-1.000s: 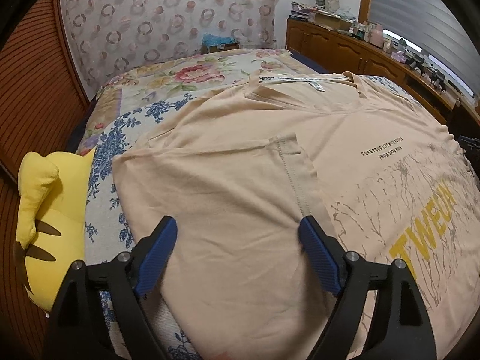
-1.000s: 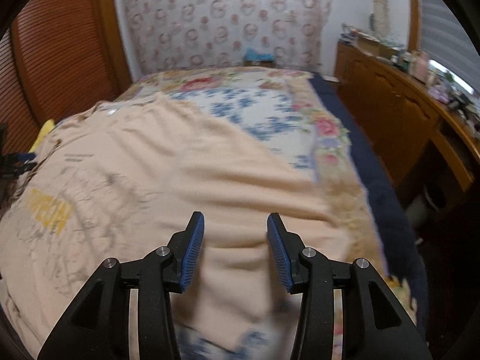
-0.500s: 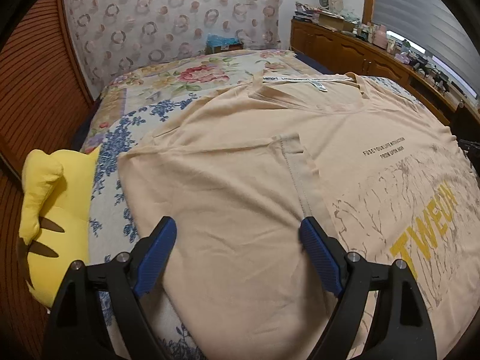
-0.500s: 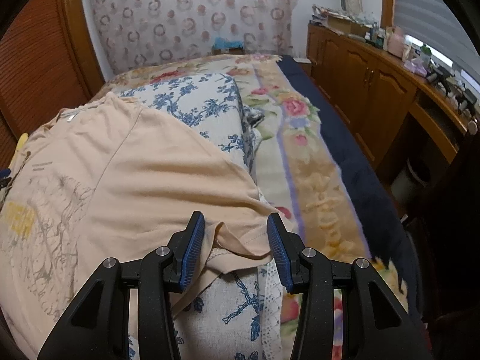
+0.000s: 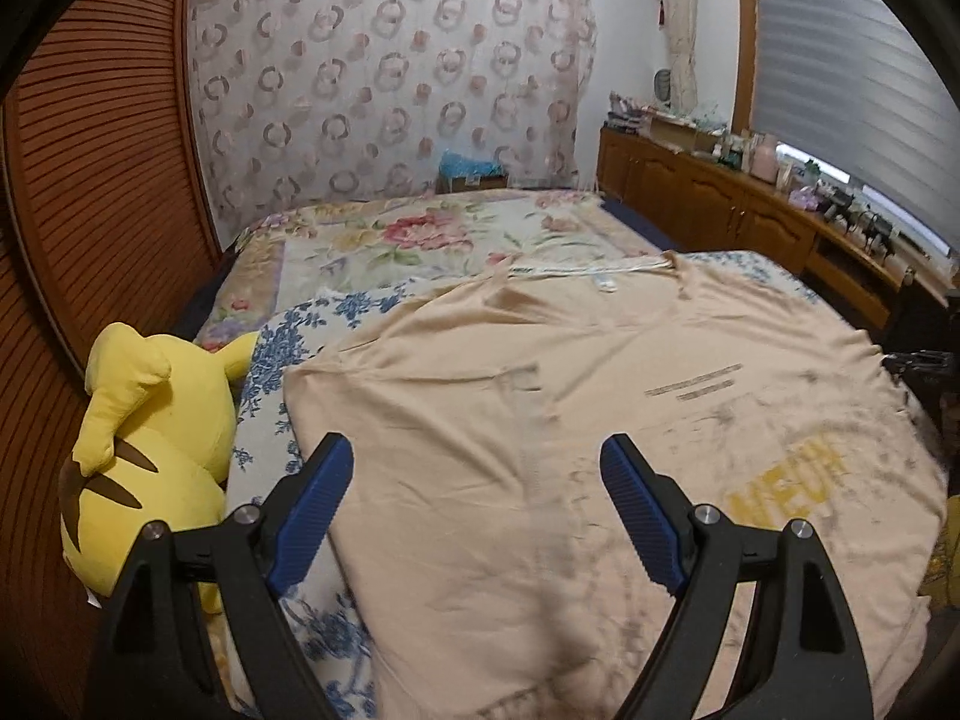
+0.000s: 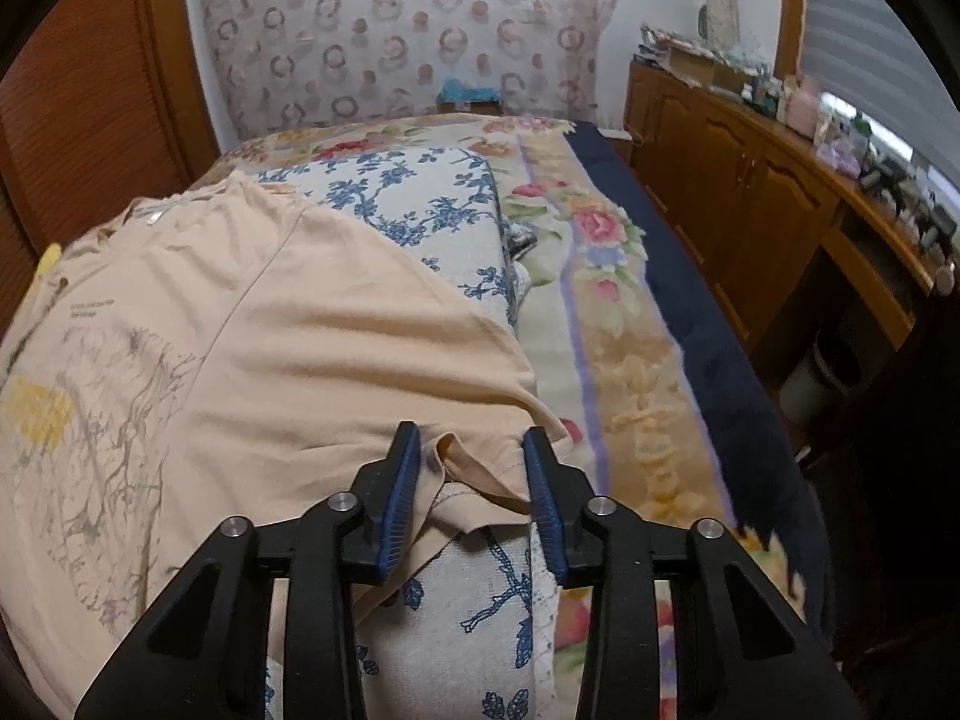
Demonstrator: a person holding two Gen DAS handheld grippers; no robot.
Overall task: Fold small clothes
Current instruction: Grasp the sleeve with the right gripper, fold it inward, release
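Right tongs, half open, straddle the sleeve at the bed's right edge, while left tongs gape wide and empty over the spread T-shirt.

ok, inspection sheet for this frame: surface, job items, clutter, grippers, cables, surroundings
Surface: bed with a floral cover, and a blue-flowered white cloth under the shirt.
Job's things: peach T-shirt spread flat, print up; right sleeve hem bunched.
Clutter: yellow plush toy at the bed's left edge.
Grippers: left gripper open wide above the shirt; right gripper open, fingers either side of the sleeve hem, not clamped.
Cables: nothing seen.
Surroundings: wooden cabinets with items on top, patterned curtain, window blind.
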